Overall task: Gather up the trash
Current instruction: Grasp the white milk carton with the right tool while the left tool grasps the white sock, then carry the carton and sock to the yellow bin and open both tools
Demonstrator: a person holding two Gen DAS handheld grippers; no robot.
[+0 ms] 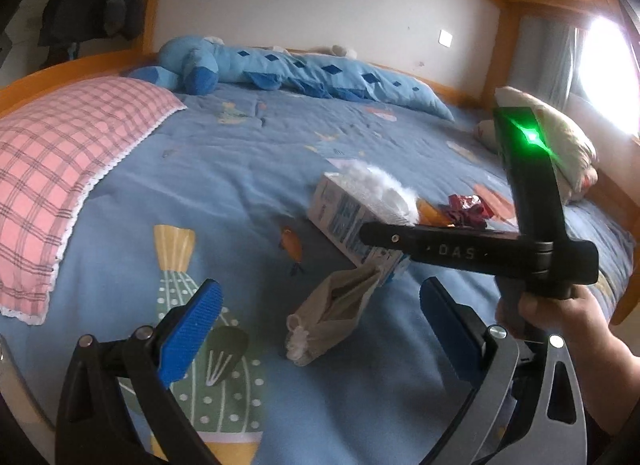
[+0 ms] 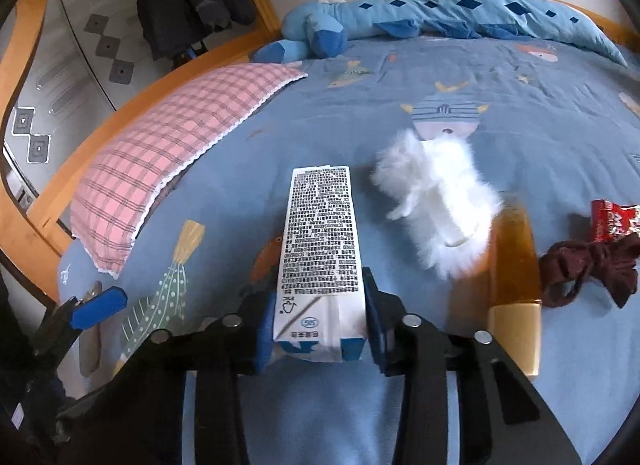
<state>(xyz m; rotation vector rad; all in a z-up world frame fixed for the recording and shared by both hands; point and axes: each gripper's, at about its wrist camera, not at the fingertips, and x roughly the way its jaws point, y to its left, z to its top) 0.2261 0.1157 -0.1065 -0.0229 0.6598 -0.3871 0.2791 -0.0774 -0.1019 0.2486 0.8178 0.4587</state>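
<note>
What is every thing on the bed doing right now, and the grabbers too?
Milk carton: lying on the bed, gripped at its end.
Right gripper: shut on the carton.
Left gripper: open, empty.
Paper bag: crumpled, lying flat.
Amber bottle: lying on its side.
Red wrapper: crumpled.
White fluffy thing: lying loose.
</note>
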